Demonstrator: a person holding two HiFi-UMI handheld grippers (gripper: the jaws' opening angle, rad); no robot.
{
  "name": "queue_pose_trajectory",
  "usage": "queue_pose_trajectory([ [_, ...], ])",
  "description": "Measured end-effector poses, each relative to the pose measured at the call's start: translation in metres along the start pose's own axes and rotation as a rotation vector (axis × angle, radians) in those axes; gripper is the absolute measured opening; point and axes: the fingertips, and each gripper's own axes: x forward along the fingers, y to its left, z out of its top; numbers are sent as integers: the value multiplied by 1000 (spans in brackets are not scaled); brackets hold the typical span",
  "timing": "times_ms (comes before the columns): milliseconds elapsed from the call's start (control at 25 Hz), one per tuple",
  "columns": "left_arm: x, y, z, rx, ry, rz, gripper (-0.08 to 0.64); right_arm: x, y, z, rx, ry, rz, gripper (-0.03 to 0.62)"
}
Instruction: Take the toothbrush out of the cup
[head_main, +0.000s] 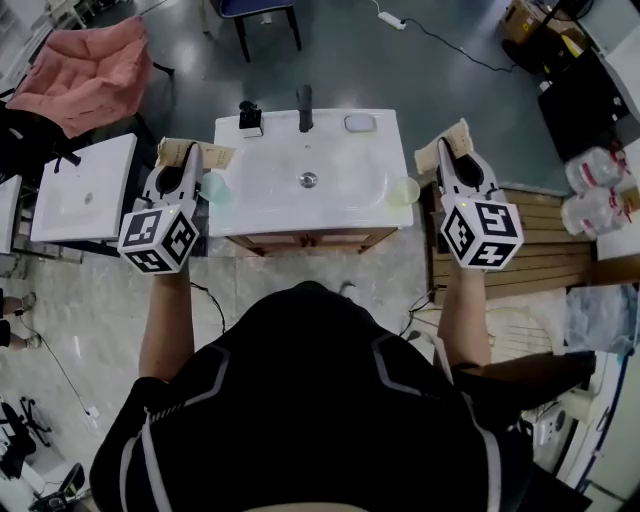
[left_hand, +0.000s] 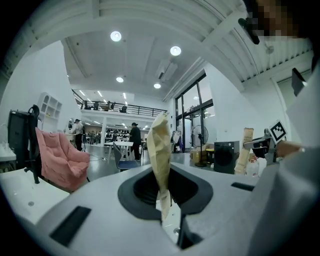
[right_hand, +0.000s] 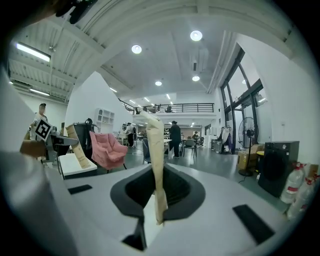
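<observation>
a pink chair (head_main: 90, 75) stands at the far left on the grey floor, and nearer lies a white slab (head_main: 85, 185). next comes the left tool (head_main: 195, 153), held out in front of the person with its marker cube (head_main: 158, 238) nearest the camera. in its own view the left tool (left_hand: 161, 131) has its tan pads pressed together with nothing between them, and it looks level across a big hall, past the pink chair.

just right of that tool's tip, a pale green cup (head_main: 215, 187) sits at the left edge of the white sink (head_main: 260, 170). the tool does not touch it. the sink carries a black tap (head_main: 305, 108) at the back, a small black and white thing (head_main: 250, 118) left of the tap, a soap dish (head_main: 359, 123) right of it, and a drain (head_main: 308, 180) in the middle. a second, yellowish cup (head_main: 405, 190) sits at the sink's right edge. whether the toothbrush stands in either cup i cannot tell; both are too small and blurred.

just right of that cup is the right tool (head_main: 447, 147), also pointing away from the person. its own view shows the right tool (right_hand: 153, 127) with its pads together and empty. beyond lie wooden slats (head_main: 540, 230) and clear bottles (head_main: 595, 190).
</observation>
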Motion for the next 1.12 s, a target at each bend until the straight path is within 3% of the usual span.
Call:
queue_pose_trajectory([
  [520, -12, 3, 14, -27, -35, 3, 29, -6, 3, 1, -36, 17, -13, 32],
  [1120, -7, 10, 7, -24, -21, 14, 29, -4, 7, 3, -2, 0, -2, 32],
])
